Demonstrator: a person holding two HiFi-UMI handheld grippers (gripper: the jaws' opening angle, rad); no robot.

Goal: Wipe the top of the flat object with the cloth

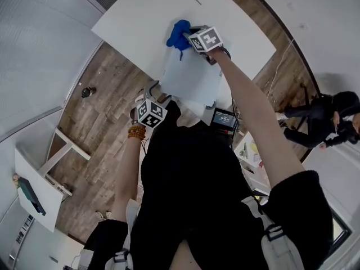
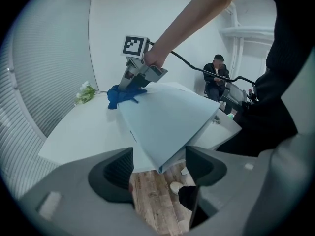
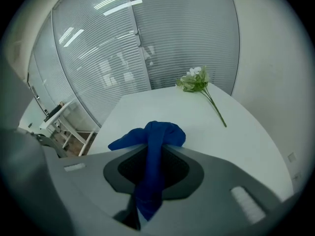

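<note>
A pale blue flat board (image 1: pixel 191 75) lies on the white table (image 1: pixel 140 16), its near part overhanging the table's front edge. My right gripper (image 1: pixel 189 34) is at the board's far left corner, shut on a bunched blue cloth (image 1: pixel 179 35). In the right gripper view the cloth (image 3: pixel 156 146) runs between the jaws and bulges out in front. My left gripper (image 1: pixel 148 96) hangs off the table's front edge, open. In the left gripper view the board's near corner (image 2: pixel 160 167) shows in the gap between the jaws, not gripped, and the cloth (image 2: pixel 119 95) lies beyond under the right gripper (image 2: pixel 132 82).
A sprig of white flowers (image 3: pixel 197 80) lies at the table's far end. A small white side table (image 1: pixel 39 184) stands at the left on the wood floor. A seated person in black (image 2: pixel 216 75) is at the right, beyond a stand with a screen (image 1: pixel 224 118).
</note>
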